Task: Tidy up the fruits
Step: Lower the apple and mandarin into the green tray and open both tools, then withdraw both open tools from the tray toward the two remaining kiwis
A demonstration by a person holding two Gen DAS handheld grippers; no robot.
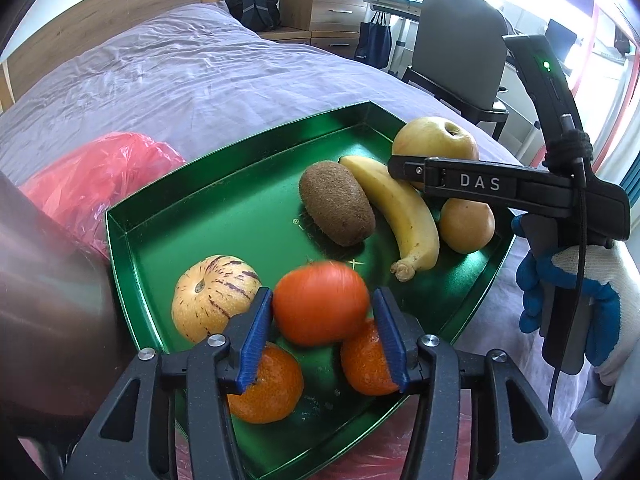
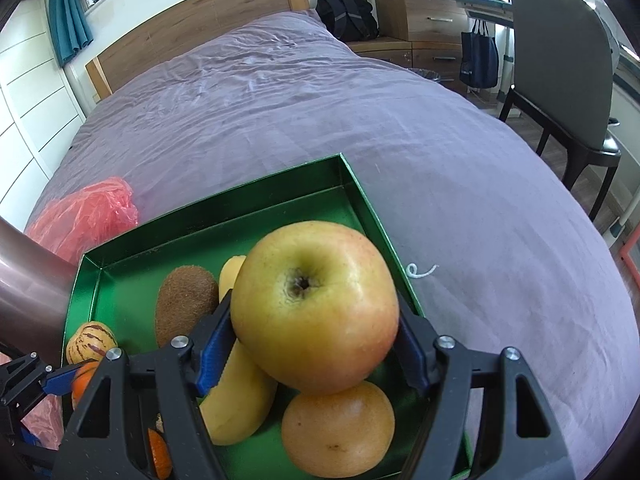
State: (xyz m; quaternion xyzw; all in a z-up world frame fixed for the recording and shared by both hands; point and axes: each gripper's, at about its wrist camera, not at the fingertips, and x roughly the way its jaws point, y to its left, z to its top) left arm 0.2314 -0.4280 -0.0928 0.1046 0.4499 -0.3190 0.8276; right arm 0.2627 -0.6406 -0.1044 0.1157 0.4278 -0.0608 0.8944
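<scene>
Resting on a purple bed (image 2: pixel 400 128), a green tray (image 1: pixel 168 216) holds the fruits. The left gripper (image 1: pixel 322 316) is slightly parted around a blurred tomato (image 1: pixel 320 300), pads beside it, above two mandarins (image 1: pixel 268 384). The right gripper (image 2: pixel 316 344) clamps a yellow apple (image 2: pixel 316 312) over the banana (image 2: pixel 240 400). A kiwi (image 1: pixel 336 204) lies beside the banana.

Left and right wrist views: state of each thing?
Green metal tray: flat on purple bed, loaded with fruit.
Left gripper: jaws open around blurred orange-red round fruit.
Right gripper: jaws shut on yellow-red apple.
Red plastic bag: crumpled beside tray.
</scene>
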